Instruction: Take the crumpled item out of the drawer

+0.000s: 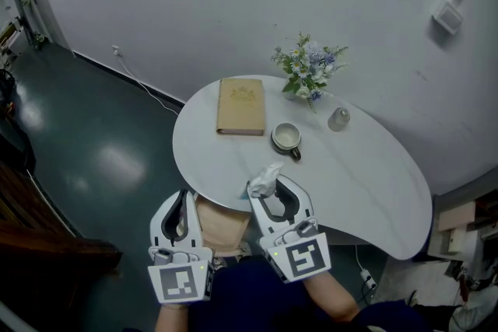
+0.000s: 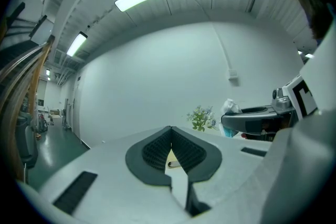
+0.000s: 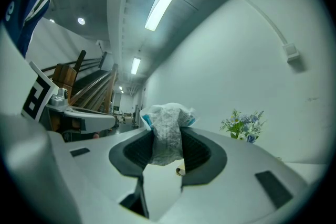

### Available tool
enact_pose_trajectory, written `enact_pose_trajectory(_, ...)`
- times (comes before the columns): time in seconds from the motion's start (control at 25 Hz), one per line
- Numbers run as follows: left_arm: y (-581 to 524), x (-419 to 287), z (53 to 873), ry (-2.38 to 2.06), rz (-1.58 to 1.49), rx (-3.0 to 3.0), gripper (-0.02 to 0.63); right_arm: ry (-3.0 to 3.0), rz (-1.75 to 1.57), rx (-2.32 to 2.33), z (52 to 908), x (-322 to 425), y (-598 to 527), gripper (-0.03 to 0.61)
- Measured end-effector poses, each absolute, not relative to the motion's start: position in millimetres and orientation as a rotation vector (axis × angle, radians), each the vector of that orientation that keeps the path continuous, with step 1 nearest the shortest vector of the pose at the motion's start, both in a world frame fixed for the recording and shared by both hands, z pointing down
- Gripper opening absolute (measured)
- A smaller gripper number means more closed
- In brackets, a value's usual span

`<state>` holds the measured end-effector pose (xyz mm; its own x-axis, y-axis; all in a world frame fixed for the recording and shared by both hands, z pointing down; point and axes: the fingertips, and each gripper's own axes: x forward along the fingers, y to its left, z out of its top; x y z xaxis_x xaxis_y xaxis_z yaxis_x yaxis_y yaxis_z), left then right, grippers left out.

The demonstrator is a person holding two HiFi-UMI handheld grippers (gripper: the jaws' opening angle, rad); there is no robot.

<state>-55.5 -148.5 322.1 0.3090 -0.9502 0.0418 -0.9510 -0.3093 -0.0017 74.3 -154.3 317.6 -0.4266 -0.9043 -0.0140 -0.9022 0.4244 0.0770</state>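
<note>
Crumpled item is pinched between the part-closed jaws of right gripper, at the near edge of the table, by the drawer. Left gripper jaws are closed together, nothing held.

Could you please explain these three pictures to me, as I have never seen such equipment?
No robot here: a person holds a white two-jaw gripper in each hand. One picture comes from a head camera looking down; the other two from cameras riding on each gripper. On the white rounded table are a tan book, a pale cup, a small grey jar and a bunch of flowers. The right gripper pinches a crumpled white-and-blue item by the table's near edge; the left gripper is shut and empty, beside a tan drawer.
</note>
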Motion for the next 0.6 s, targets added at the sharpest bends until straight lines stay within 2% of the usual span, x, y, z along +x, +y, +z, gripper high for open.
enact_pose_trajectory(0.6, -142.8, -49.4, 326.0, -1.804, 0.067, 2.549, 0.005, -2.632, -0.095, 1.653, 322.1, 74.9, -150.6, 0.152)
